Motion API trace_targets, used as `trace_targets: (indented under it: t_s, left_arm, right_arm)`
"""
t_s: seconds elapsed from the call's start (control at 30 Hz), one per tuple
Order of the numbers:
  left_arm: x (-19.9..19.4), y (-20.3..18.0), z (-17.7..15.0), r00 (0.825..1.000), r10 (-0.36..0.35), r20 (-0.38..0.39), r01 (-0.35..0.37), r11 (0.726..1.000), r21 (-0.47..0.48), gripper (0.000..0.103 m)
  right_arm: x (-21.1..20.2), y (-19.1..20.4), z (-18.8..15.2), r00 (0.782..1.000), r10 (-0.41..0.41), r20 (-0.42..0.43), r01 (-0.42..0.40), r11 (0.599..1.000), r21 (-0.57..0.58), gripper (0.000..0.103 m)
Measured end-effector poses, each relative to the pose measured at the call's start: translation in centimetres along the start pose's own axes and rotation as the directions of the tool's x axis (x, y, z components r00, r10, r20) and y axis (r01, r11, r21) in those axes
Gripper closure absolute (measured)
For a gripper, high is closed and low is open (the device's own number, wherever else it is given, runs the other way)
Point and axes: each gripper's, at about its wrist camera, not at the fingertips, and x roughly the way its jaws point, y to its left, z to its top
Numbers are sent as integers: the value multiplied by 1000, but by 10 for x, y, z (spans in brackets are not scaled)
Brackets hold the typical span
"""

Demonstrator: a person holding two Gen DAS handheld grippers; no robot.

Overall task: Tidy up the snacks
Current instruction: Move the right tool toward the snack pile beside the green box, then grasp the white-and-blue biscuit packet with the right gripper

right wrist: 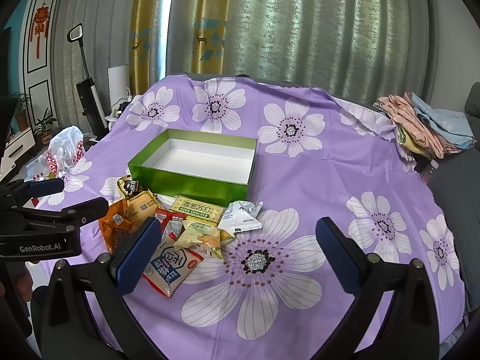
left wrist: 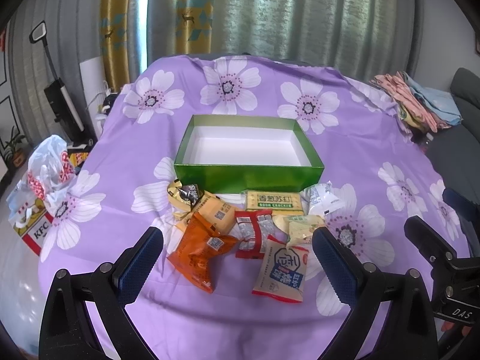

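Hovering wide open and empty: left gripper (left wrist: 237, 258), right gripper (right wrist: 237, 258). Snack packets (left wrist: 240, 225) heaped touching just before the empty green box (left wrist: 249, 177). Risk: overlapping, slippery wrappers, so pinching two or dragging neighbours.

Green box (left wrist: 249, 177), white inside; purple cloth (left wrist: 300, 315) with white flowers; orange packet (left wrist: 201, 255).

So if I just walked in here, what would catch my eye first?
Probably the open green box with its bare white inside, sitting in the middle of the purple flowered cloth. Right in front of it lies a jumble of snack packets, an orange packet nearest the left gripper. The right gripper hangs open over a big white flower beside the pile.
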Motion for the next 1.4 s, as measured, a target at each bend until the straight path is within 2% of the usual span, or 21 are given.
trace_targets:
  t_s: [0.53, 0.83, 0.97, 1.07, 1.13, 1.23, 1.33, 1.4]
  left_arm:
    - [11, 2, -7, 999, -19, -39, 18, 1000, -9, 4]
    - [34, 9, -16, 987, -107, -122, 100, 993, -64, 4]
    - [48, 13, -24, 971, -164, -173, 149, 984, -94, 4]
    - [58, 17, -29, 954, -218, -208, 193, 972, -134, 4]
    - [63, 19, -33, 948, -226, -225, 198, 970, -140, 4]
    - [71, 19, -39, 937, -247, -248, 219, 966, -137, 4]
    - [80, 18, -46, 922, -278, -272, 249, 959, -135, 4]
    - [84, 18, -50, 912, -298, -282, 272, 954, -129, 4]
  right_arm:
    - [6, 4, -3, 999, 20, -37, -21, 1000, -4, 0]
    - [24, 6, -17, 994, 60, -96, -60, 998, 10, 0]
    - [34, 9, -26, 986, 102, -135, -100, 995, 21, 0]
    - [43, 10, -33, 974, 154, -164, -148, 988, 45, 0]
    - [50, 11, -40, 962, 194, -192, -185, 981, 60, 0]
    - [60, 16, -51, 950, 209, -233, -199, 978, 68, 2]
    - [71, 21, -59, 922, 278, -269, -260, 960, 101, 7]
    - [78, 25, -66, 897, 331, -294, -307, 943, 125, 17]
